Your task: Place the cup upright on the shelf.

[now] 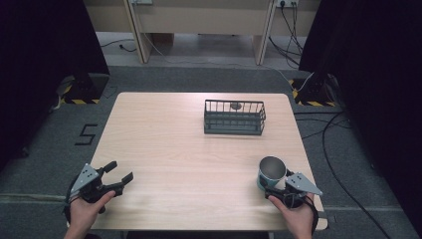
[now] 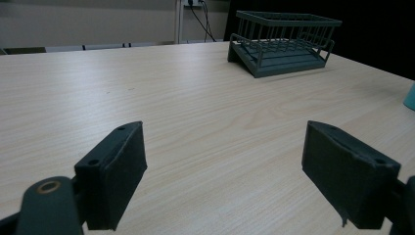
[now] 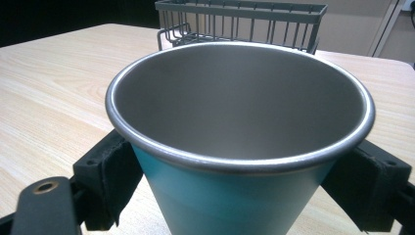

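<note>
Hands at the near edge of the pale wooden surface (image 1: 189, 164) each hold a tool. The left tool (image 1: 121, 175) sits at the near left corner, jaws spread wide with bare wood between them. The right tool (image 1: 275, 187) at the near right pinches a teal cup (image 1: 271, 173) with a steel rim, upright and pressed on both sides. Farther back, right of centre, stands a dark wire basket (image 1: 234, 117). On the floor to the left, black tape forms a "5" (image 1: 86, 134).
</note>
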`<state>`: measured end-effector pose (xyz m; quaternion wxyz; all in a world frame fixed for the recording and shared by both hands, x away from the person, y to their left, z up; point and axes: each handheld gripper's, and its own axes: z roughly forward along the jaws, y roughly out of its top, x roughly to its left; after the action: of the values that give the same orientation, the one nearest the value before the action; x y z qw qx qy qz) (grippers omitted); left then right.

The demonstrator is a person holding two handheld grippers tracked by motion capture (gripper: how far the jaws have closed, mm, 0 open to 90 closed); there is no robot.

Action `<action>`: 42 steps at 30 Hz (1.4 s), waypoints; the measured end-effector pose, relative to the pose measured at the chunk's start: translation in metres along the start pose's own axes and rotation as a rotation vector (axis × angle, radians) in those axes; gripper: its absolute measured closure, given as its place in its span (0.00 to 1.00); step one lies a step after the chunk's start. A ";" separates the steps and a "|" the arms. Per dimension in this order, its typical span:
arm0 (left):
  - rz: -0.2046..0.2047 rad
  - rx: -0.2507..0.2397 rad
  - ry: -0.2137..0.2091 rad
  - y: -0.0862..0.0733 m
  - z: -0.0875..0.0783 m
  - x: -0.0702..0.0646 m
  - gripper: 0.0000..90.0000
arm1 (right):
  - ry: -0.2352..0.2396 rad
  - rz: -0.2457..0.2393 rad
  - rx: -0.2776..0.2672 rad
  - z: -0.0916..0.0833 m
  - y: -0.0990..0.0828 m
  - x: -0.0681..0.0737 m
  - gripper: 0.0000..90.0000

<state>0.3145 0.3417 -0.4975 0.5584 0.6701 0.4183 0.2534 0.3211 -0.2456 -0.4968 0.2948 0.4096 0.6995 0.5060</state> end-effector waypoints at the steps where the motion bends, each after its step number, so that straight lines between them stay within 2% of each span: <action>1: 0.000 0.000 0.000 0.000 0.000 0.000 0.18 | 0.001 0.003 -0.003 0.000 0.000 0.000 0.17; 19: -0.002 -0.003 0.000 0.000 0.000 0.000 0.18 | 0.016 0.040 -0.120 0.003 0.018 0.001 0.18; 27: -0.001 -0.003 0.002 0.000 0.000 0.000 0.18 | 0.026 0.051 -0.139 0.006 0.025 0.002 0.18; 42: -0.002 -0.005 0.003 0.000 -0.001 0.001 0.18 | 0.033 0.037 -0.177 0.019 0.042 0.002 0.18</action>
<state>0.3142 0.3427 -0.4974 0.5598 0.6679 0.4192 0.2547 0.3472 -0.2283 -0.4624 0.3090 0.3866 0.6490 0.5778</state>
